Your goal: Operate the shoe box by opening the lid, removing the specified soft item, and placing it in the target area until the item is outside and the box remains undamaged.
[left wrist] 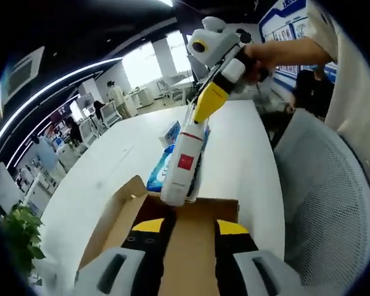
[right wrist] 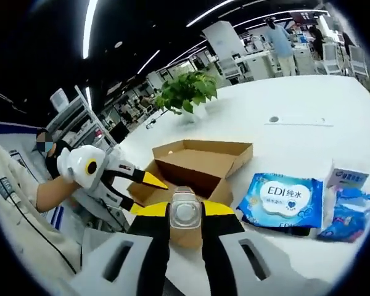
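Note:
An open brown cardboard shoe box (right wrist: 233, 163) lies on the white table (right wrist: 296, 105). My right gripper (right wrist: 184, 208) is shut on a white bottle (right wrist: 184, 217) with a red label, seen cap-first. In the left gripper view that bottle (left wrist: 182, 163) hangs upright just above the box's far edge (left wrist: 209, 202), with the right gripper (left wrist: 201, 116) clamped on its top. My left gripper (left wrist: 191, 227) is open, its yellow-tipped jaws standing either side of a cardboard panel of the box. From the right gripper view, the left gripper (right wrist: 145, 193) straddles the box's near-left flap.
A blue wet-wipes pack (right wrist: 282, 198) lies right of the box, with two smaller packs (right wrist: 348, 180) beyond it. A potted plant (right wrist: 186, 91) stands at the table's far side. A grey mesh chair (left wrist: 320, 197) sits by the table edge. People and desks fill the background.

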The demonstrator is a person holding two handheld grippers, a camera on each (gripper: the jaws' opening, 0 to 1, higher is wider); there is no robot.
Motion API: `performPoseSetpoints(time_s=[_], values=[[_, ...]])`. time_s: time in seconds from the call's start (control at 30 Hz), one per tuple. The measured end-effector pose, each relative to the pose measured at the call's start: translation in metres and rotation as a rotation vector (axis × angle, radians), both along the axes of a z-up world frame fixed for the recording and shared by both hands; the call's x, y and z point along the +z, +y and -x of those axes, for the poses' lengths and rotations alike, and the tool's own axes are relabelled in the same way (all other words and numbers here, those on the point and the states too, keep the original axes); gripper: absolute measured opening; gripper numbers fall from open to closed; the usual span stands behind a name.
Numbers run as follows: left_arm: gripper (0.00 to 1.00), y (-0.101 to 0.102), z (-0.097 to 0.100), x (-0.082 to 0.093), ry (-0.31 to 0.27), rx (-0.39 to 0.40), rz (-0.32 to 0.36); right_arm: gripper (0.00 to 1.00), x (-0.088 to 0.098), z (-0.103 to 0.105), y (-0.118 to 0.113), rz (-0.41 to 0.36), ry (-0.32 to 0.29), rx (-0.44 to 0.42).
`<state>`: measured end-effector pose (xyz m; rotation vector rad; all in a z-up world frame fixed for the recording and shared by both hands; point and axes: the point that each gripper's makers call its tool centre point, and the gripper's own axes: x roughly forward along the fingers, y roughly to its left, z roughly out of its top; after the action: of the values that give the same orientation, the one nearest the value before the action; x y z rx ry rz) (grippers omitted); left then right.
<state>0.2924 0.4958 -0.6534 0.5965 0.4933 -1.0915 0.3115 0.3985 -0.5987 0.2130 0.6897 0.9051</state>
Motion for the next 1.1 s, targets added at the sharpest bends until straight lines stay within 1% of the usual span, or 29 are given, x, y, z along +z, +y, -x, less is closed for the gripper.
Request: performPoseSetpoints(time_s=[0.03,0.1,0.23,0.3,0.37,0.43,0.5,0.57,0.6,0.7,0.77,0.93,1.0,1.1], values=[[0.32,0.003,-0.001,0.0,0.012,0.022,0.009,0.16,0.001,-0.003,-0.003,0.018,-0.017,0.014],[0.34,0.006,-0.002,0.0,0.03,0.057,0.023,0.16,0.004,-0.006,-0.006,0.041,-0.031,0.03],[0.35,0.014,-0.005,0.002,0.05,0.109,0.045,0.16,0.009,-0.015,-0.012,0.097,-0.078,0.069],[0.37,0.019,-0.007,0.002,0.064,0.148,0.056,0.16,0.011,-0.018,-0.015,0.117,-0.092,0.081],[0.38,0.022,-0.007,0.003,0.077,0.177,0.07,0.16,0.014,-0.023,-0.018,0.15,-0.125,0.107],[0.4,0.025,-0.007,0.003,0.089,0.202,0.074,0.16,0.015,-0.027,-0.022,0.187,-0.145,0.13],[0.42,0.028,-0.006,0.002,0.101,0.226,0.077,0.16,0.016,-0.033,-0.026,0.233,-0.179,0.158],[0.44,0.03,-0.005,0.002,0.106,0.244,0.084,0.16,0.018,-0.039,-0.029,0.271,-0.204,0.183],[0.45,0.032,-0.005,0.003,0.112,0.254,0.09,0.16,0.019,-0.04,-0.03,0.278,-0.208,0.189],[0.48,0.038,-0.007,0.004,0.137,0.319,0.121,0.16,0.022,-0.049,-0.034,0.326,-0.244,0.226],[0.5,0.041,-0.008,0.005,0.14,0.335,0.132,0.16,0.022,-0.053,-0.036,0.343,-0.253,0.241],[0.54,0.051,-0.008,0.009,0.148,0.387,0.161,0.16,0.026,-0.063,-0.04,0.424,-0.315,0.32],[0.56,0.056,-0.009,0.009,0.152,0.407,0.168,0.16,0.027,-0.066,-0.041,0.431,-0.316,0.326],[0.6,0.059,-0.008,0.011,0.153,0.435,0.177,0.16,0.028,-0.076,-0.045,0.46,-0.339,0.355]])
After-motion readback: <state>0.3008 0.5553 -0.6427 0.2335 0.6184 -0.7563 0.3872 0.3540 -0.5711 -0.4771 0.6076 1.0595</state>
